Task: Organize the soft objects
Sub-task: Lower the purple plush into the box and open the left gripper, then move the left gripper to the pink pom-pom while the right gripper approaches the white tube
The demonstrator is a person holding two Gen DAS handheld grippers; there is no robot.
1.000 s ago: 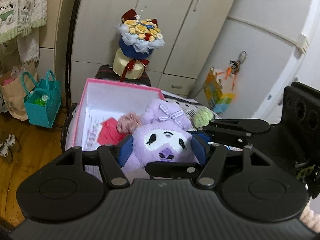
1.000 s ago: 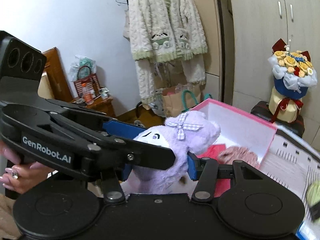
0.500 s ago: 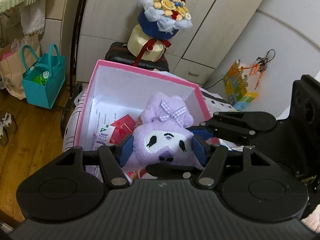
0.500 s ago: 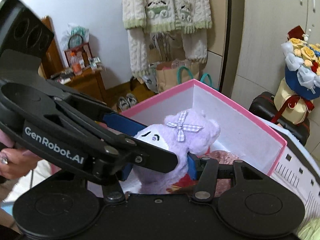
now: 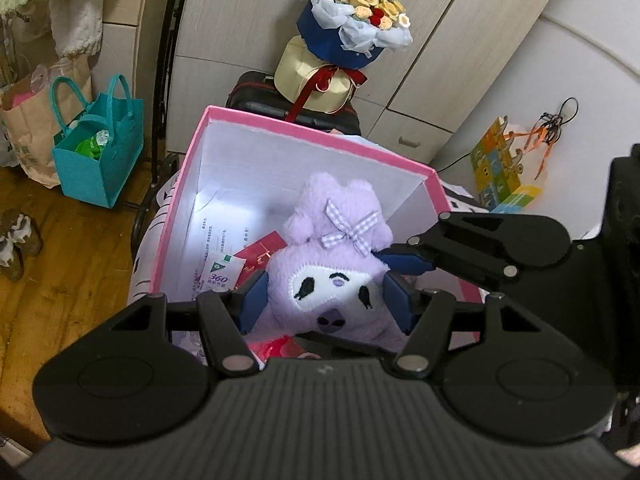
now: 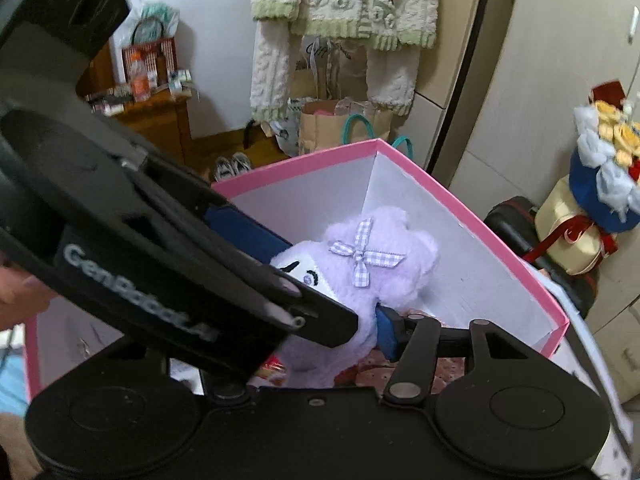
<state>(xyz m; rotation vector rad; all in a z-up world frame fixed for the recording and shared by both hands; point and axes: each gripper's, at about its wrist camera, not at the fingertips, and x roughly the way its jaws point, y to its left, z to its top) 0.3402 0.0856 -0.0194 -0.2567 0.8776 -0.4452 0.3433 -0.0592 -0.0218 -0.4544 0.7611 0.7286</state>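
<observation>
A purple plush toy [image 5: 332,276] with a checked bow hangs face-up inside the open pink box [image 5: 320,136], just above the red envelopes and papers on its floor. My left gripper [image 5: 326,306] is shut on the toy's face, one blue pad on each cheek. My right gripper [image 6: 324,344] grips the toy from the side; its near pad [image 6: 386,332] still touches the fur while its jaws are opening. The right gripper's other finger is hidden behind the left gripper [image 6: 180,280]. In the right wrist view the plush toy [image 6: 384,248] sits low between the box walls [image 6: 480,232].
A flower bouquet [image 5: 352,32] stands on a dark suitcase [image 5: 256,92] behind the box. A teal bag [image 5: 100,152] and a paper bag [image 5: 28,128] sit on the wooden floor at left. A knitted cardigan [image 6: 340,20] hangs by the wardrobe.
Both grippers carried the plush toy forward and down, from in front of the pink box to inside its walls. Both views tilted further downward.
</observation>
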